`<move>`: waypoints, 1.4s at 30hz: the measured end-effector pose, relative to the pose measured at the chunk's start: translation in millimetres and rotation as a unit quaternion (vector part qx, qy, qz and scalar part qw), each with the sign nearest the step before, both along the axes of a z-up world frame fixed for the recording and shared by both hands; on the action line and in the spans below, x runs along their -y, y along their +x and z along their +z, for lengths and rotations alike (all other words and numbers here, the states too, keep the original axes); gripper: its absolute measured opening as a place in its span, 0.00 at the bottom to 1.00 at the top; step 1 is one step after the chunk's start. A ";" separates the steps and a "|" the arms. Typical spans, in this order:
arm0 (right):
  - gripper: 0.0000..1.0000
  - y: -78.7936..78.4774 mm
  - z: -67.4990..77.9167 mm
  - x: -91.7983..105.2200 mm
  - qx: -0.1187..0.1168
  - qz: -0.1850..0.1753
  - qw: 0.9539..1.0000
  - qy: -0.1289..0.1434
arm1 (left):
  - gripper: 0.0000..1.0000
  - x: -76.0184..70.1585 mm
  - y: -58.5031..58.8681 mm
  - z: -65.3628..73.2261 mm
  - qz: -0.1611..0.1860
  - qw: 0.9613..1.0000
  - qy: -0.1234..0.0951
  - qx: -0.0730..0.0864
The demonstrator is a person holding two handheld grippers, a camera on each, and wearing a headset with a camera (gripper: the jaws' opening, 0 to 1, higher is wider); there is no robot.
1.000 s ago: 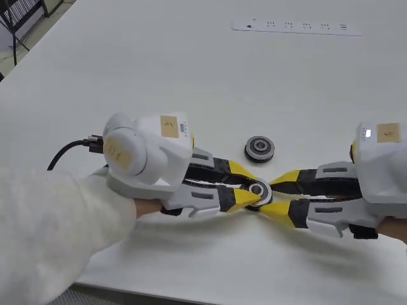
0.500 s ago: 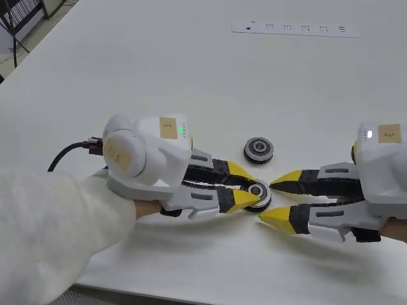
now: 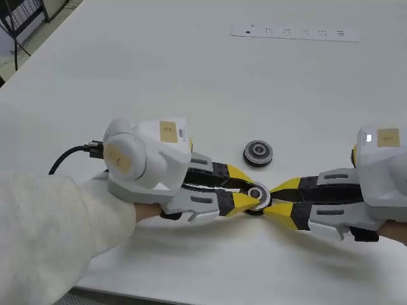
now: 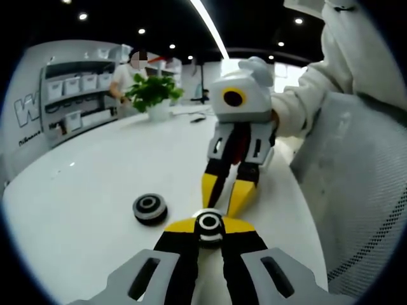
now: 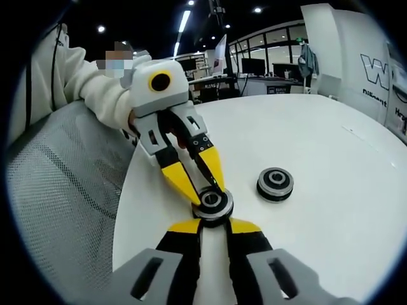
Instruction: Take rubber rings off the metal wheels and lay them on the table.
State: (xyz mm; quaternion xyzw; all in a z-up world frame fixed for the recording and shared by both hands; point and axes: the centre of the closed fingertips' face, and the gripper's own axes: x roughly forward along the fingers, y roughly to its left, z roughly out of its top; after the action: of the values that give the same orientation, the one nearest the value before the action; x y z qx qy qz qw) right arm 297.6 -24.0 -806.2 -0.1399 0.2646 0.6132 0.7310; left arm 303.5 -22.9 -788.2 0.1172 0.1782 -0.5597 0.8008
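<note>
A small metal wheel with a black rubber ring [image 3: 257, 193] is held just above the white table [image 3: 191, 82] between both grippers. My left gripper [image 3: 249, 192] comes in from the left and is shut on this wheel [image 4: 208, 222]. Facing it from the right, my right gripper [image 3: 275, 198] has its yellow tips closed against the same wheel [image 5: 213, 202]. In the left gripper view the right gripper [image 4: 224, 194] points toward me; in the right gripper view the left gripper [image 5: 202, 184] does the same. A second ringed wheel [image 3: 259, 152] lies flat on the table just beyond.
A white power strip [image 3: 296, 32] lies at the table's far side. A black cable [image 3: 67, 154] trails from the left gripper's body. The near table edge runs close under both hands. A white sleeve [image 3: 44, 235] covers the lower left.
My right gripper was shut at the wheel, opened and drew back slightly half a second ago, and has now closed on the wheel again. The left gripper kept its hold.
</note>
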 end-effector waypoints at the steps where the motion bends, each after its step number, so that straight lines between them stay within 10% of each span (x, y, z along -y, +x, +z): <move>1: 0.11 0.0 -0.4 0.7 0.000 0.000 1.000 -0.003 | 0.13 -0.6 0.3 -0.4 0.000 1.000 0.000 0.000; 29: 0.00 11.5 0.8 7.9 -0.076 -0.110 0.991 0.005 | 0.13 -3.1 0.1 -0.7 0.002 1.000 0.007 0.007; 42: 0.00 11.7 8.7 8.8 -0.166 -0.157 0.971 0.072 | 0.13 -4.4 0.5 -1.1 0.001 1.000 0.008 0.010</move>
State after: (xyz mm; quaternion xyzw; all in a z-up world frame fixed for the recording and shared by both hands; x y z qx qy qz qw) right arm 309.3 -32.8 -797.5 0.0603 0.3565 0.5229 0.7719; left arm 304.0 -18.5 -789.3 0.1284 0.1748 -0.5560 0.8024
